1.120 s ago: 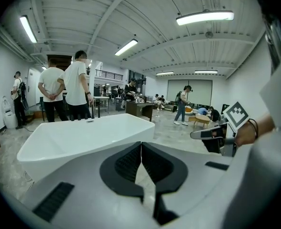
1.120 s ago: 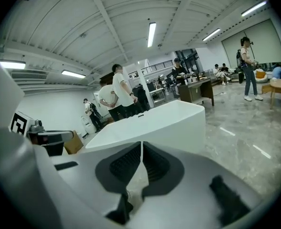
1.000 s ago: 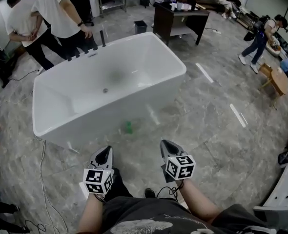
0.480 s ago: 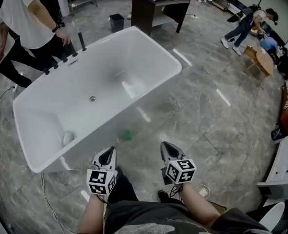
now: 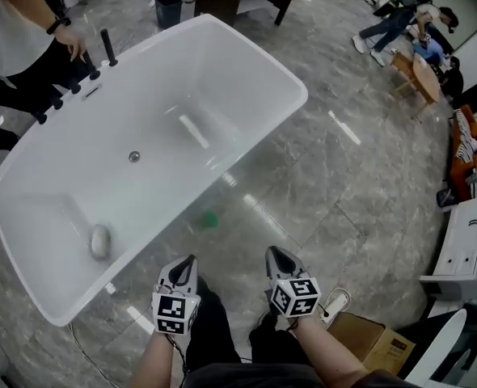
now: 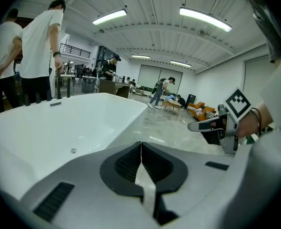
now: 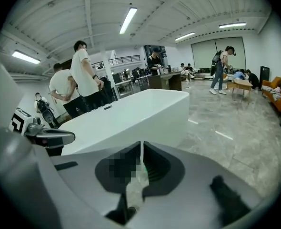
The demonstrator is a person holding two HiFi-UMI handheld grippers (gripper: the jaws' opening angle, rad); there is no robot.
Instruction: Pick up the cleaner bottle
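I see both jaws clenched, empty: left gripper (image 5: 189, 261) and right gripper (image 5: 274, 254) short of green bottle (image 5: 210, 217) beside bathtub (image 5: 246, 48).

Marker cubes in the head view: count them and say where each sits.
2. One marker cube sits on the left gripper, low and left of centre; the other on the right gripper, just right of it. None appears hidden.

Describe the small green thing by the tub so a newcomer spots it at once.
Find the big white bathtub in the head view's left half. At the foot of its near outer wall, on the grey floor, sits a small green thing, blurred. Nothing else nearby is green.
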